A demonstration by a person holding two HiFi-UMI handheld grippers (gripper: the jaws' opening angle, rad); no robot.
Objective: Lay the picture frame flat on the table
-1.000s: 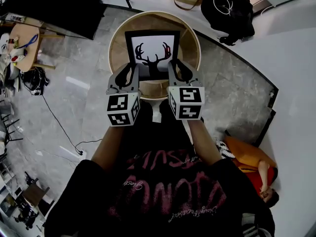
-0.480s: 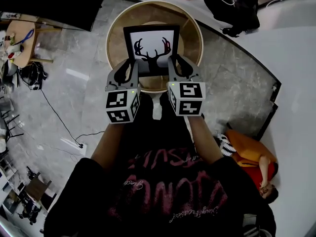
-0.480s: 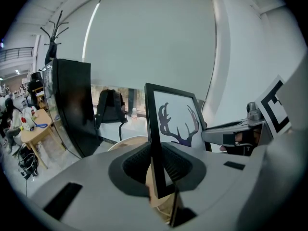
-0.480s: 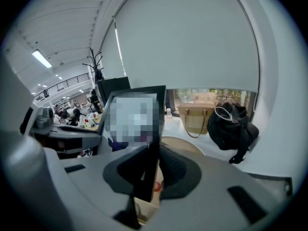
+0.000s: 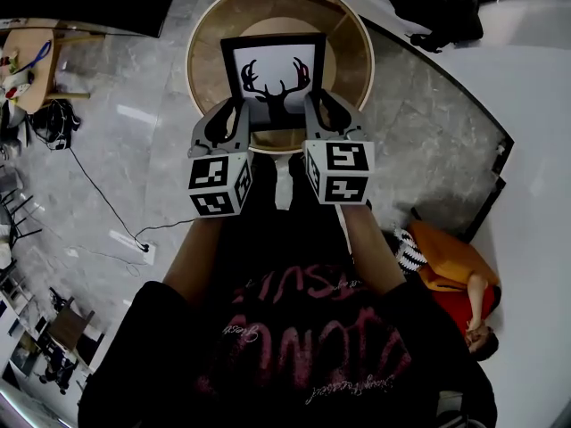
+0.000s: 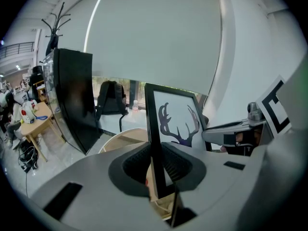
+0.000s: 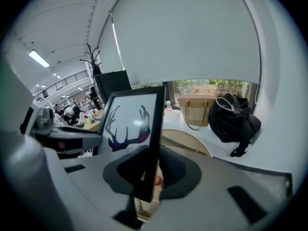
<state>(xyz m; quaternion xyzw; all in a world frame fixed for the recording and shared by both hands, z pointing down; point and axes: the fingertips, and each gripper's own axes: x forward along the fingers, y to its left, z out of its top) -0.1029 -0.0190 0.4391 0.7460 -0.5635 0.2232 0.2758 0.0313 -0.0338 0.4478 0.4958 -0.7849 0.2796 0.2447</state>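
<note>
The left gripper [image 6: 156, 166] is clamping the left side rail of the black-framed picture of a dark stag's antlers on white [image 5: 273, 77], its jaws closed down to the thickness of the rail, which is running straight up between the ribbed pads. The right gripper [image 7: 148, 173] is pinching the right side rail in the same way, low on the frame. Between the two, the frame is standing upright with the print facing the person, over the near part of the round light-wood table [image 5: 353, 53]. Whether its bottom edge is touching the tabletop cannot be told, since the grippers are covering it.

The table is sitting on a grey stone-look floor [image 5: 147, 154]. A white cable [image 5: 107, 221] is trailing across the floor to the left. Far right, a black backpack [image 7: 234, 117] and a tan woven handbag [image 7: 196, 111] are resting on a white curved platform. A large black panel [image 6: 72, 105] is standing to the far left, with a black coat stand [image 6: 57, 14] behind it. A white roller blind [image 6: 159, 37] is covering most of the window beyond. To the near right, a person in orange [image 5: 448, 279] is sitting on the floor.
</note>
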